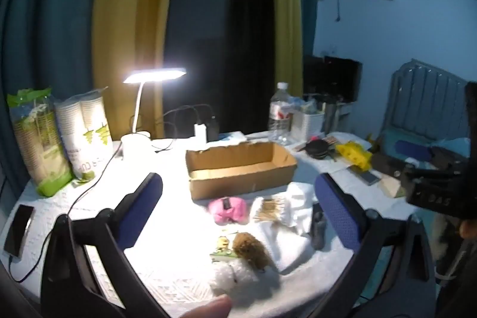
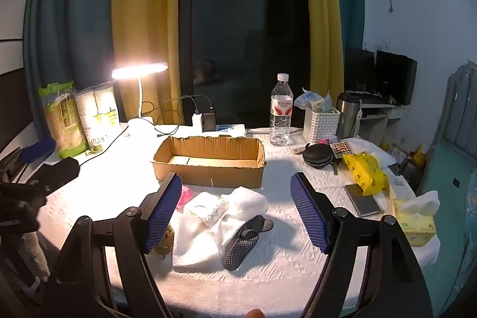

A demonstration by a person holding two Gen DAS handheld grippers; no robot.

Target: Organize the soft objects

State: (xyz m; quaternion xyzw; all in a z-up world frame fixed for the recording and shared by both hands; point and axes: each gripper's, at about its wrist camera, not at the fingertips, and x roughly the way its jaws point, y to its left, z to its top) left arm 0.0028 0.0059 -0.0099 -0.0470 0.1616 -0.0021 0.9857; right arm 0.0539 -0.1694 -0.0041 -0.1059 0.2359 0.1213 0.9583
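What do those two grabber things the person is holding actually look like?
Each is a black plastic frame forking into two angled struts joined by round pivot bolts. The left gripper and right gripper both end in flat rectangular fingers faced with blue, dimpled rubber pads. No cables show on them.

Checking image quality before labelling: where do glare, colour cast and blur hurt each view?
Left wrist view: the desk lamp blows out the tablecloth beneath it; cold blue cast; soft motion blur overall. Right wrist view: sharper, warmer, milder glare left of the cardboard box; both bend edges fisheye-style.
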